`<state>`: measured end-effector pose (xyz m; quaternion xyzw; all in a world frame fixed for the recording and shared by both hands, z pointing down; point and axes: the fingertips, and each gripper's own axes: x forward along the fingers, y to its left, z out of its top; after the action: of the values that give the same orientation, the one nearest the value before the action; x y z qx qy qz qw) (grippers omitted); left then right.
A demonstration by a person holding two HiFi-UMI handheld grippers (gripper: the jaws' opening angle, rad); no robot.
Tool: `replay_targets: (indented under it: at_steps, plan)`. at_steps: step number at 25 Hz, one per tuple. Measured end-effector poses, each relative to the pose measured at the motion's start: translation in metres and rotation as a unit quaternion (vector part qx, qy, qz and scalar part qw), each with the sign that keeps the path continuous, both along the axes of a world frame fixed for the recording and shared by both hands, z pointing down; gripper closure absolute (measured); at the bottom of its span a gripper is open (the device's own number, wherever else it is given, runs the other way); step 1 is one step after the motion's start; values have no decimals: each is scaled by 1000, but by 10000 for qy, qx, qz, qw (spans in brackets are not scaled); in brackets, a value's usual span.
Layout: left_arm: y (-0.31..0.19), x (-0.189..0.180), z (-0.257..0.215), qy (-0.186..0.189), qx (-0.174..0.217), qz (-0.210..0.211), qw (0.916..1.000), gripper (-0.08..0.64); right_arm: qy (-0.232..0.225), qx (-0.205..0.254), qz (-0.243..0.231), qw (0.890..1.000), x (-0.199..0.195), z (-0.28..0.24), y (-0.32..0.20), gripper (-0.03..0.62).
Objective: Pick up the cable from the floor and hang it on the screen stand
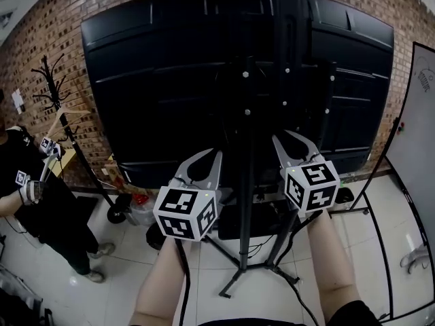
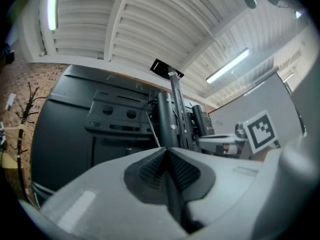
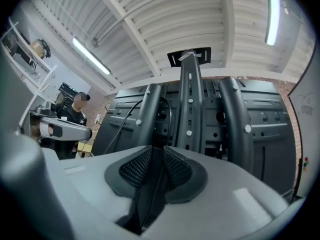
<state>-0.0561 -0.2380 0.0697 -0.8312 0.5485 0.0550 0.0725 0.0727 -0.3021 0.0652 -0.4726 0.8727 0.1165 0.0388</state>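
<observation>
Screen stand [image 1: 249,202] and screen [image 1: 163,80] block ahead; floor [image 1: 128,263] beside lies open.

Holding out a bare left forearm [image 1: 160,284] and right forearm [image 1: 333,263], side by side. Pointing the left gripper [image 1: 212,153] slightly upward, jaws pressed together. Pointing the right gripper [image 1: 282,136], just to its right, likewise, jaws parted by a narrow gap.

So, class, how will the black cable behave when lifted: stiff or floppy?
Probably floppy: the cable droops straight down below the left gripper. Likely light, as it looks thin inside the right gripper. It may slip off the screen stand unless looped.
</observation>
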Motion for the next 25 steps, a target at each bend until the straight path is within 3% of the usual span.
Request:
replay_targets:
  at_steps: [6, 12, 17, 22, 25]
  plan:
    - [25, -5, 27, 107, 79, -30, 9999, 555, -82, -108, -148, 9998, -9, 37, 40, 537]
    - [50, -9, 74, 26, -245, -137, 9996, 555, -319, -82, -285, 9991, -15, 73, 86, 561]
    - [71, -23, 108, 122, -431, -311, 9985, 555, -763, 399, -198, 9961, -12, 93, 124, 583]
    - [91, -22, 150, 116, -816, -303, 9961, 554, -764, -8, -312, 9966, -26, 140, 139, 584]
    - [102, -18, 175, -18, -1029, -233, 9944, 555, -772, 83, -156, 9969, -27, 158, 151, 584]
